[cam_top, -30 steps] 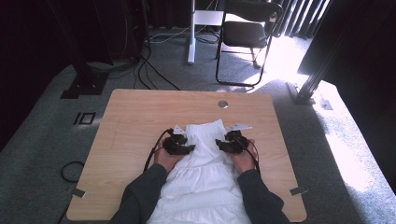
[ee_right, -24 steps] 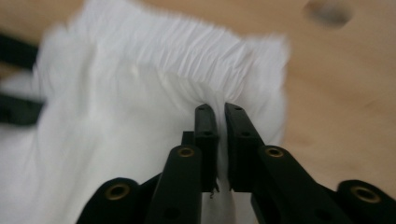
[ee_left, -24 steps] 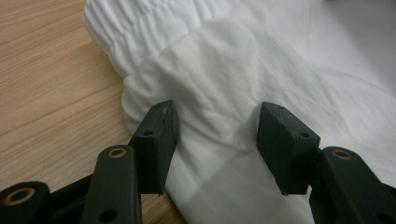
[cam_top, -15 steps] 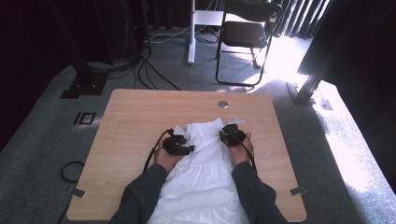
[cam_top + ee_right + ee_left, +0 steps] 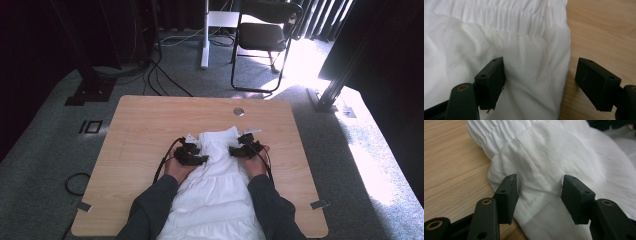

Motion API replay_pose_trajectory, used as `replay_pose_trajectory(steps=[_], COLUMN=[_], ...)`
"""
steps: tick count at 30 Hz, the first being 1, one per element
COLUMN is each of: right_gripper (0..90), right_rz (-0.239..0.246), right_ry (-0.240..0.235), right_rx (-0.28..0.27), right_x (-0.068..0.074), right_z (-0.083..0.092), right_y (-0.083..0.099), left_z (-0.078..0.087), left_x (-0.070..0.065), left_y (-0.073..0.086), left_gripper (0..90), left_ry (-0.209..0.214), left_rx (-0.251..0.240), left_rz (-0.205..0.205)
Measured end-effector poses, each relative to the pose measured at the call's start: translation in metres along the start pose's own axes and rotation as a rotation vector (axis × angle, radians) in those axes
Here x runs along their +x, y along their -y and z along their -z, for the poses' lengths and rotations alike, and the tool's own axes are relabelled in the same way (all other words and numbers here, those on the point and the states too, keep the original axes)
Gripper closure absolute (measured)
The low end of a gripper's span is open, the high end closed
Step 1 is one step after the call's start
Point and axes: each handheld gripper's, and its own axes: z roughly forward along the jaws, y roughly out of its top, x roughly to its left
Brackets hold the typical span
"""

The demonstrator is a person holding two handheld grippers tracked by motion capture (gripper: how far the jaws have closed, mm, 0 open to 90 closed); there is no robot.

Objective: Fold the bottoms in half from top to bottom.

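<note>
Lying on the wooden table (image 5: 150,125), a white garment (image 5: 215,200) is flanked by both grippers. Its gathered waistband (image 5: 506,18) is resolved in the right gripper view, where the right gripper (image 5: 539,82), jaws just opened, straddles the hem edge unpressed. The left gripper (image 5: 537,195) is seen half-spread about a fold; a grip cannot be told.

Garment (image 5: 220,185): thin white cloth, matt, softly creased, with a tightly gathered, ribbed band (image 5: 506,20) along its top edge. Table (image 5: 150,125): light wood-look top, smooth, low sheen, fine straight grain; a small round metal-looking disc (image 5: 239,111) is set near its far edge. Left gripper (image 5: 537,192) and right gripper (image 5: 540,82): matt black plastic-looking jaws, pad faces slightly scuffed and rough, brass-coloured metal bushes at the pivots; floor (image 5: 45,150) is grey carpet, coarse and matt, and the sleeves (image 5: 150,210) are dull dark grey cloth.
</note>
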Motion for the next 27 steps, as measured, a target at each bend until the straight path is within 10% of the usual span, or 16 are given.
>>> replay_pose_trajectory(steps=[9,13,17,22,27], right_gripper=[31.8,54.2,83.0,87.1,87.1], right_rz=[-0.059,-0.022,-0.029,-0.082,-0.073], right_ry=[0.021,-0.017,-0.062,-0.132,-0.126], right_rx=[-0.016,-0.002,0.023,0.034,-0.040], right_x=[-0.004,0.001,0.004,-0.005,-0.013], right_z=[0.000,0.004,0.006,0.007,0.025], right_y=[0.001,0.001,-0.002,-0.005,-0.017], left_z=[-0.001,-0.002,-0.003,-0.002,0.024], left_x=[-0.005,-0.007,-0.009,-0.002,0.011], left_y=[-0.004,-0.006,-0.009,-0.018,-0.045], left_gripper=[46.9,47.2,76.2,87.6,87.8], left_ry=[-0.023,-0.021,0.061,0.054,0.014], left_rx=[0.035,0.045,0.095,0.128,0.009], left_rz=[0.004,0.010,0.026,-0.001,0.011])
